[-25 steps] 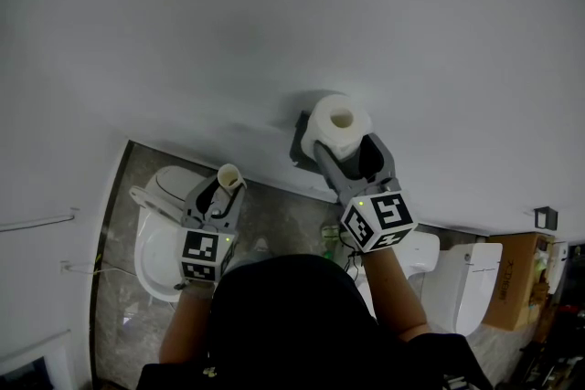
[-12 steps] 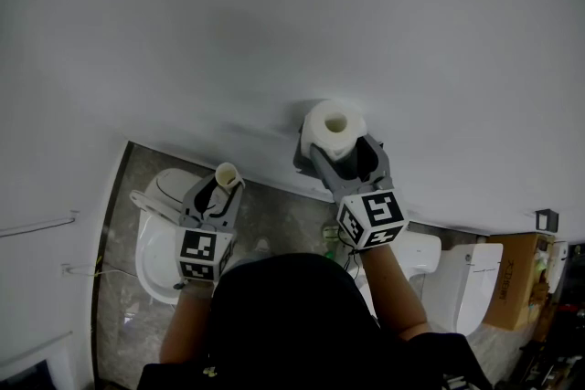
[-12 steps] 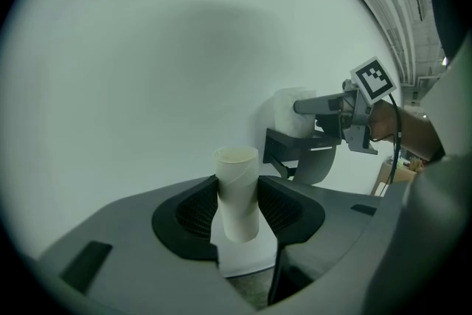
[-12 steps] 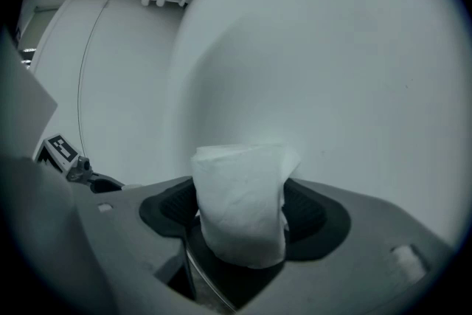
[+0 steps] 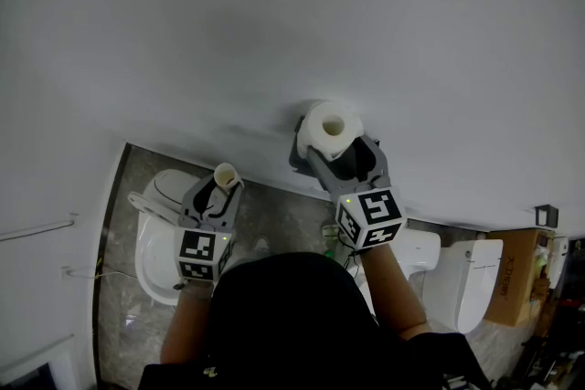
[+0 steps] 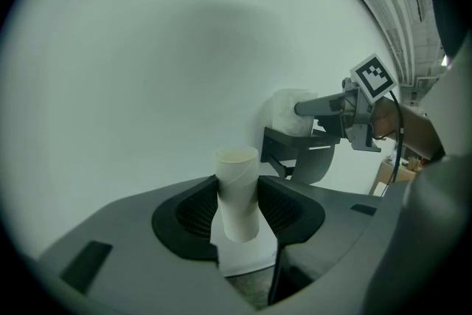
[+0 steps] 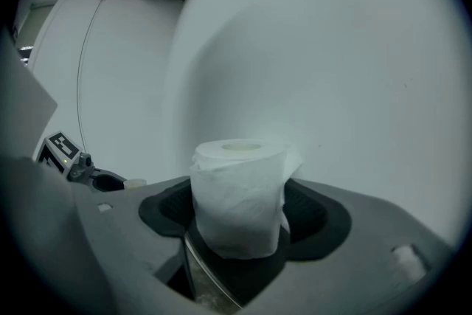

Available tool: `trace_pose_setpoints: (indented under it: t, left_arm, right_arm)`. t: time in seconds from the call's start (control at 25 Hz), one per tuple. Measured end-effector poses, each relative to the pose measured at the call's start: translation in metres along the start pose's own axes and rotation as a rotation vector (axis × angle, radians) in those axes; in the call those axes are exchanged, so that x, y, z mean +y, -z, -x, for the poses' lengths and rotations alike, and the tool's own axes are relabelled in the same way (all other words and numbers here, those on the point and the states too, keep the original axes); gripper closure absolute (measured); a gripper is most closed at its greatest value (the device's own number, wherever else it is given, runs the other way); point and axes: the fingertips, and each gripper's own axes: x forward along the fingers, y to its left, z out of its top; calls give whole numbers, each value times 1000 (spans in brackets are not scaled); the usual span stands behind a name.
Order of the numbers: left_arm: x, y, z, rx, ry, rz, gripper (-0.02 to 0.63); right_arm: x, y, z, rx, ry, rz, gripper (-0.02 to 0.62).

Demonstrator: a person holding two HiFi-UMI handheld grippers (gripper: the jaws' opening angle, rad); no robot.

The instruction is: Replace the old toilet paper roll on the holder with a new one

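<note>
Lowered slightly since a moment ago with the full white toilet paper roll [image 5: 331,125] clenched in the right tool [image 5: 343,151] just above the dark wall holder [image 6: 302,155] beneath its tips, and with the bare beige cardboard tube [image 6: 236,173] clamped upright in the left tool [image 6: 240,209], so apparently close to seating.

The right gripper [image 5: 341,152] has lowered the new roll [image 5: 329,127] slightly, closer against the wall holder [image 5: 294,158].
</note>
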Motion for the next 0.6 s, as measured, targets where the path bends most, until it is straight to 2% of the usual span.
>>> trace_pose_setpoints:
  t: [0.36,0.6]
  left_arm:
    - [-6,7,3,1,7,1,425]
    - [-15,6,3,4,12,-9,425]
  right_arm:
    - [-4,3,9,-1,21,-1,235]
    - [-6,0,20,-33,6,-42,232]
